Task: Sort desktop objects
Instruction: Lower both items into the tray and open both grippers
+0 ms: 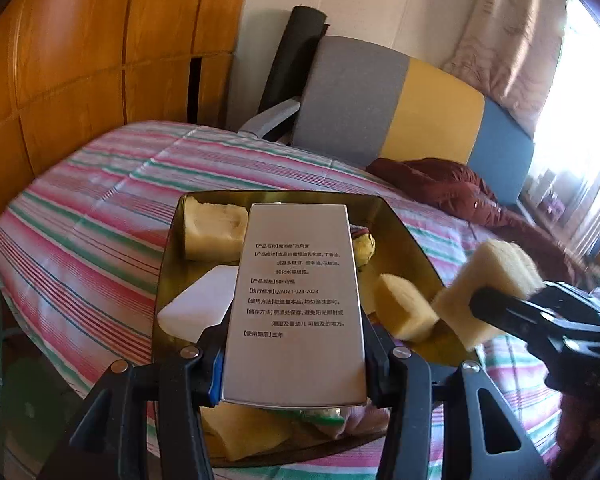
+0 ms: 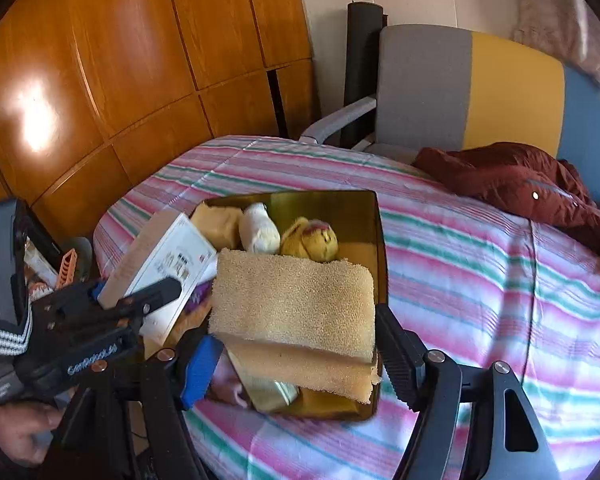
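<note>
Sponge point(image 2: 296, 300) is big, soft and light, so it squishes; holding its two long sides is best. It hangs over the gold tray point(image 2: 380, 240), between the right gripper point(image 2: 300, 364) fingers, which are opening. Box point(image 1: 296, 304) is stiff and smooth, pinched at its bottom end by the left gripper point(image 1: 296, 368). Under them lies a soft striped bed cover point(image 2: 480, 264), near a wooden wardrobe point(image 2: 120, 60).

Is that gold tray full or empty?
Fairly full. The tray already holds sponge pieces, a white bottle, a yellow plush toy and a white block.
</note>
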Motion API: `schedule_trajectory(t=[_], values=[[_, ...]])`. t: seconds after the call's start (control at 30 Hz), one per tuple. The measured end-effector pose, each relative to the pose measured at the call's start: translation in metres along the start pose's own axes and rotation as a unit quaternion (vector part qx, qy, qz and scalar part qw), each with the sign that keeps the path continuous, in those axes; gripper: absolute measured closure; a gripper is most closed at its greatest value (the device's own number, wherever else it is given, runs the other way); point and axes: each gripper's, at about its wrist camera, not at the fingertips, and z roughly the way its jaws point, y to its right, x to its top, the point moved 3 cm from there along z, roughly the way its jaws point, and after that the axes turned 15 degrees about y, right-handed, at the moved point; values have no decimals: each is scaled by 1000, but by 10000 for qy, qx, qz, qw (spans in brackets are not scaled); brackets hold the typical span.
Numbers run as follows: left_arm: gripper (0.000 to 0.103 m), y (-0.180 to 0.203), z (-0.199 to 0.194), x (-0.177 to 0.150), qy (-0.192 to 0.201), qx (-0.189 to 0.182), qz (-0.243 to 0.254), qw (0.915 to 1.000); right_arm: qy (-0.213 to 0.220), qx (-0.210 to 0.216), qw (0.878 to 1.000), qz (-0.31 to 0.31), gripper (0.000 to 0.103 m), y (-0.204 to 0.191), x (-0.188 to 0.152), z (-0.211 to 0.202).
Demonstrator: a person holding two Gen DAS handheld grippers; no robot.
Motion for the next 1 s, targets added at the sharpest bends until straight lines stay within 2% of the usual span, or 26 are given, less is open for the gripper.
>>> schedule_trajectory(t=[0.23,0.4,0.43,0.47,0.77,0.87,1.0], values=[[52,-6,18,18,103,-3,-181,9998,-75,155,9998,118,28,-2,19,38],[50,-4,36,22,38,83,-197,9998,-127,221,9991,337,12,0,26,66],[49,-5,39,22,30,95,-187,9998,-121,234,9990,365,3,-1,27,69],[48,-5,40,22,33,104,-170,9998,-101,229,9990,379,1,0,27,70],[42,-9,40,12,-19,324,-7,9995,-206,-34,9991,371,1,8,8,66],[31,-7,32,11,59,486,105,9987,-189,-123,9990,379,1,9,3,60],[29,-4,18,15,214,654,215,9974,-190,-226,9990,336,1,8,-3,51]])
